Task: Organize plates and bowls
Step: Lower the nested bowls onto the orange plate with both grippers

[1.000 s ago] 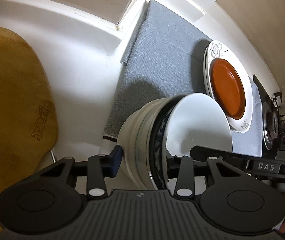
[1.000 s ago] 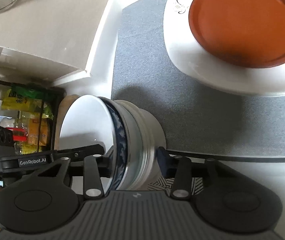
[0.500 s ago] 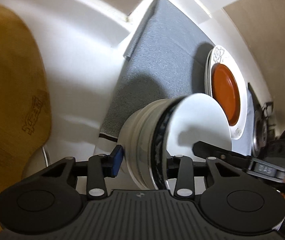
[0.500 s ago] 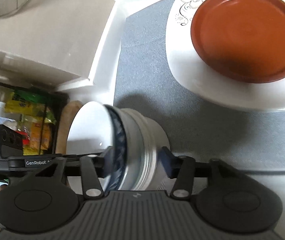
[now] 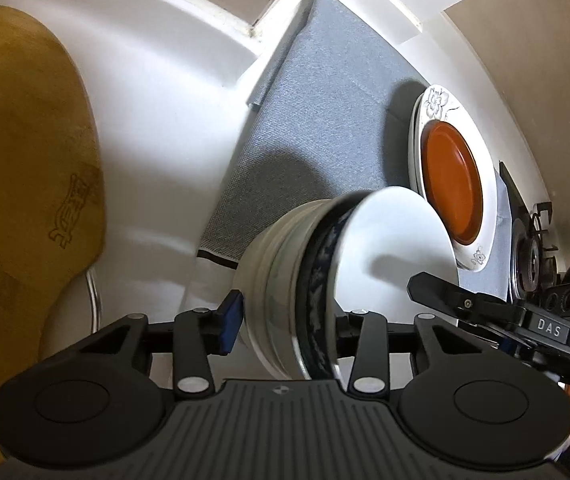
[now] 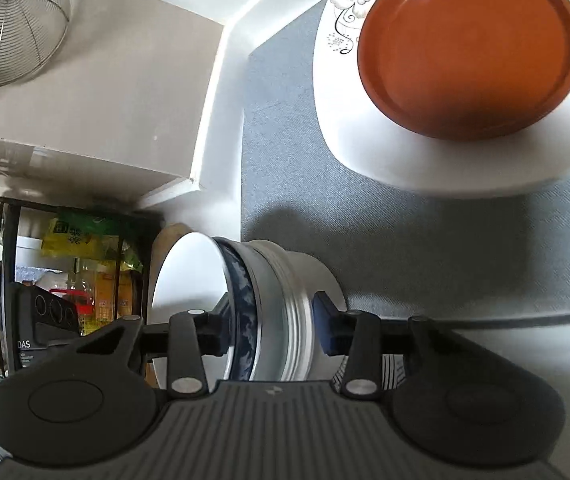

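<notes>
A stack of nested bowls [image 5: 297, 280], white with a blue-patterned one on top, is held between both grippers. My left gripper [image 5: 285, 320] is shut on the stack's rims, one finger inside and one outside. My right gripper [image 6: 273, 328] is shut on the same stack [image 6: 269, 300] from the opposite side. The stack hangs above the near edge of a grey mat [image 5: 325, 120]. A brown plate [image 6: 469, 48] sits on a white flowered plate [image 6: 365, 128] further along the mat; both show in the left wrist view [image 5: 451, 184].
A wooden cutting board [image 5: 17, 184] lies left of the mat on the white counter. A wire strainer [image 6: 9, 24] hangs on the wall. A black rack with bottles and packets [image 6: 77, 264] stands by the counter. A stove burner [image 5: 529, 264] lies beyond the plates.
Both grippers have carried the bowl stack a little; the plates now sit closer in the right wrist view. The grip on the stack is unchanged.
</notes>
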Action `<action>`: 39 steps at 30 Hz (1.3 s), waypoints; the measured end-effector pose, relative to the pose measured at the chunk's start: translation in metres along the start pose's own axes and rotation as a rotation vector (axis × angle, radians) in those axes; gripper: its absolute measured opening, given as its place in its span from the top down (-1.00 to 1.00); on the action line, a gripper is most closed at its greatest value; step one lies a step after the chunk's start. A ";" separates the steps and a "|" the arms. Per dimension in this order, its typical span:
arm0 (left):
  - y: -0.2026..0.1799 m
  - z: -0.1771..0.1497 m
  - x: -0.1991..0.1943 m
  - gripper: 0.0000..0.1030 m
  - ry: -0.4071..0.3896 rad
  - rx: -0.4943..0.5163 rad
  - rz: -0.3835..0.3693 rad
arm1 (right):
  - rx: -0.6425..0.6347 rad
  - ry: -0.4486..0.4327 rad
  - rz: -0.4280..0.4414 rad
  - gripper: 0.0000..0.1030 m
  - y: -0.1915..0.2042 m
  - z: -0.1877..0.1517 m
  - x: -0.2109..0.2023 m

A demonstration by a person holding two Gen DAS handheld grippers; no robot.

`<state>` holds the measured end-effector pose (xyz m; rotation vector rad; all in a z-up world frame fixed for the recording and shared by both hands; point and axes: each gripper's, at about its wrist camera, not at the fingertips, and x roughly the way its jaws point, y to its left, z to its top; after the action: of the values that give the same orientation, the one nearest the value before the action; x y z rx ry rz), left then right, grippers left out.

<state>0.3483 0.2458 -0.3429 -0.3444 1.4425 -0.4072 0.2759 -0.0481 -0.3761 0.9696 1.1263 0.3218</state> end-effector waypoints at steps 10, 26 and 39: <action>-0.022 0.004 -0.011 0.14 -0.001 0.021 0.028 | 0.014 -0.033 0.007 0.10 0.007 -0.001 -0.019; -0.139 0.059 -0.011 0.13 -0.038 0.171 0.015 | 0.012 -0.232 0.019 0.11 -0.001 0.053 -0.114; -0.205 0.111 0.047 0.13 -0.030 0.250 0.006 | 0.018 -0.343 0.020 0.11 -0.054 0.128 -0.144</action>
<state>0.4495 0.0412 -0.2777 -0.1441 1.3448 -0.5691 0.3113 -0.2365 -0.3189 1.0083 0.8077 0.1536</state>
